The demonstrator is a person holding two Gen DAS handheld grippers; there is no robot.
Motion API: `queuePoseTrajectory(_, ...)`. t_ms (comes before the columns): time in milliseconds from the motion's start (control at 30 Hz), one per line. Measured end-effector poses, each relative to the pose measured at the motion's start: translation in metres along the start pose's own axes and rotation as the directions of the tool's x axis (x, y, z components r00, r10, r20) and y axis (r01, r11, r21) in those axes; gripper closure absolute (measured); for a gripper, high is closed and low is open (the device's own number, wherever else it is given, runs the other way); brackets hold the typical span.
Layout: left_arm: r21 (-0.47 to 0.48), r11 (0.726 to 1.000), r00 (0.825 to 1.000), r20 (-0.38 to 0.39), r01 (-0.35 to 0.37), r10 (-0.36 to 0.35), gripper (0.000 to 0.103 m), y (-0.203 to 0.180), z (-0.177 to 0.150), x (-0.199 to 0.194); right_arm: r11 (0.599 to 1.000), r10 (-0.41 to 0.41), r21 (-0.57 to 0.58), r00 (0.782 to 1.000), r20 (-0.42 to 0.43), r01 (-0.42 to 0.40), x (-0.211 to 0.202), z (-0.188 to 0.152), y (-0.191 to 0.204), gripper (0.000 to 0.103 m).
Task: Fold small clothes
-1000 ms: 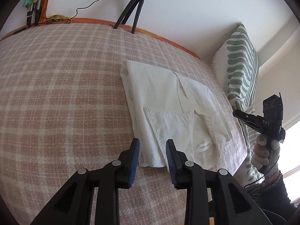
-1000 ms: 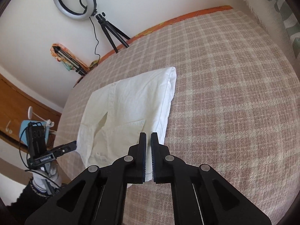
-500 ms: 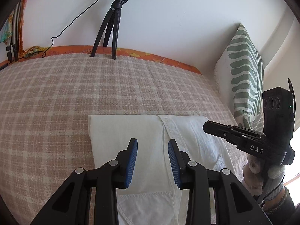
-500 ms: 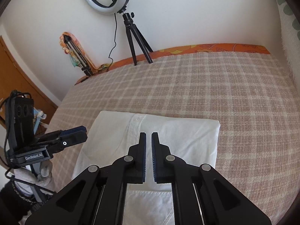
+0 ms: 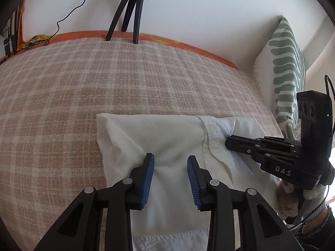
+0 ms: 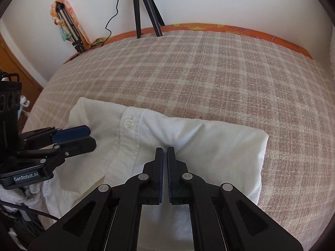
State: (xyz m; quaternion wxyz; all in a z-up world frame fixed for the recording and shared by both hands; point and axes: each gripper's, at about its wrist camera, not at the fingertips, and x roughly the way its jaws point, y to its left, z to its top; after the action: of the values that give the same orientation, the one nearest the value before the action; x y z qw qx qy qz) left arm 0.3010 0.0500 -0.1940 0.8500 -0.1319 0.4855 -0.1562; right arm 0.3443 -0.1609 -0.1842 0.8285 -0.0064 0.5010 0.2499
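Both cameras sit low and close over the bed [image 5: 62, 87], looking along their fingers toward the far wall. The left view looks from the shirt's [image 5: 167, 138] left half, the right view from its right half. Both share the shirt [image 6: 188, 138], the tripod [image 5: 129, 10] and each other's gripper.

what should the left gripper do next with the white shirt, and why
Probably close the left gripper on the white shirt. Its jaws stand open over the cloth, while the right gripper looks shut on the fabric, so only one side seems gripped for the next fold.
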Motion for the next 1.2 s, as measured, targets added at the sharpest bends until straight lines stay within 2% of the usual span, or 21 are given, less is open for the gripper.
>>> queuePoseTrajectory(133,-0.038,0.999,0.999,0.053,0.010,-0.008,0.070,0.004,0.003,-0.017,0.997,0.028,0.065,0.997,0.067,-0.032,-0.023,0.004,-0.016,0.100)
queuePoseTrajectory(233,-0.034,0.999,0.997,0.076,-0.030,0.033,0.068,0.006,0.005,-0.023,0.993,0.004,0.117,0.996,0.091,-0.014,-0.033,0.004,-0.037,0.098)
queuePoseTrajectory(400,-0.054,0.995,0.995,0.037,-0.089,0.091,0.069,0.019,0.000,-0.016,0.975,-0.075,0.215,0.996,0.043,0.064,-0.025,-0.006,-0.070,0.098)
queuePoseTrajectory(500,-0.056,0.993,0.993,0.050,-0.102,0.105,0.069,0.023,-0.003,-0.024,0.961,-0.200,0.201,0.979,0.026,0.191,-0.028,-0.009,-0.076,0.096)
queuePoseTrajectory(533,-0.064,0.992,0.992,0.062,-0.105,0.109,0.068,0.026,-0.003,-0.030,0.955,-0.208,0.223,0.978,0.029,0.196,-0.034,-0.010,-0.079,0.094)
queuePoseTrajectory(567,-0.076,0.992,0.991,0.073,-0.106,0.111,0.068,0.029,-0.004,-0.036,0.951,-0.194,0.251,0.980,0.038,0.179,-0.040,-0.011,-0.084,0.094)
queuePoseTrajectory(633,-0.115,0.990,0.992,0.086,-0.084,0.094,0.060,0.038,-0.007,-0.047,0.946,-0.164,0.295,0.984,0.073,0.136,-0.055,-0.015,-0.091,0.092)
queuePoseTrajectory(700,-0.169,0.985,0.993,0.109,-0.031,0.050,0.055,0.049,-0.012,-0.059,0.944,-0.145,0.311,0.984,0.104,0.107,-0.069,-0.022,-0.095,0.082)
queuePoseTrajectory(767,-0.228,0.973,0.993,0.115,0.033,-0.007,0.051,0.061,-0.020,-0.067,0.949,-0.122,0.307,0.984,0.128,0.078,-0.079,-0.029,-0.095,0.066)
queuePoseTrajectory(833,-0.280,0.955,0.992,0.096,0.101,-0.076,0.046,0.070,-0.028,-0.067,0.952,-0.095,0.303,0.985,0.141,0.048,-0.085,-0.038,-0.095,0.060)
queuePoseTrajectory(900,-0.322,0.936,0.989,0.072,0.145,-0.128,0.045,0.077,-0.034,-0.065,0.949,-0.044,0.316,0.990,0.132,0.000,-0.083,-0.044,-0.094,0.059)
queuePoseTrajectory(967,-0.353,0.922,0.987,0.059,0.158,-0.147,0.045,0.080,-0.041,-0.062,0.941,0.023,0.334,0.993,0.119,-0.062,-0.078,-0.050,-0.097,0.059)
queuePoseTrajectory(1033,-0.382,0.907,0.984,0.047,0.174,-0.169,0.045,0.083,-0.044,-0.057,0.932,0.056,0.352,0.993,0.109,-0.091,-0.073,-0.057,-0.100,0.059)
queuePoseTrajectory(1133,-0.419,0.884,0.977,0.047,0.209,-0.209,0.046,0.084,-0.048,-0.051,0.894,0.139,0.413,0.984,0.109,-0.172,-0.068,-0.069,-0.110,0.059)
queuePoseTrajectory(1200,-0.428,0.878,0.975,0.038,0.213,-0.218,0.049,0.083,-0.050,-0.046,0.868,0.171,0.452,0.978,0.120,-0.207,-0.064,-0.075,-0.115,0.059)
